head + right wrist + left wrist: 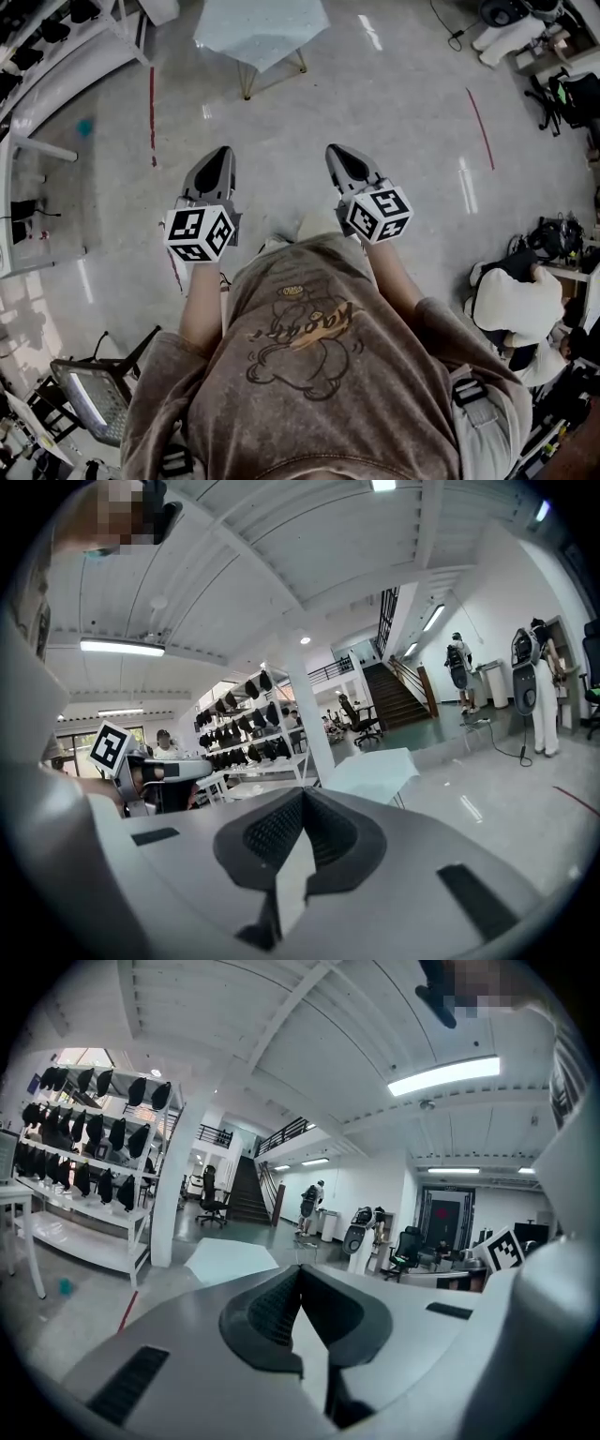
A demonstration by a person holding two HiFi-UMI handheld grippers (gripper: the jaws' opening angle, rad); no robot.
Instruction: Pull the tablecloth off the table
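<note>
The left gripper (221,156) and right gripper (339,156) are held side by side in front of the person's chest, both pointing toward 12 o'clock. In the left gripper view the left gripper (298,1271) has its jaws closed tip to tip with nothing between them. The right gripper (302,795) is likewise closed and empty.

The tablecloth (261,28), pale, lies spread over the table (247,82) at 12 o'clock, well apart from both grippers across bare floor (394,112). Both gripper views show it just beyond the jaw tips (230,1258) (375,775). A red line (152,103) marks the floor at 11 o'clock. Shelves (84,1147) stand at 9 o'clock in the left gripper view.
</note>
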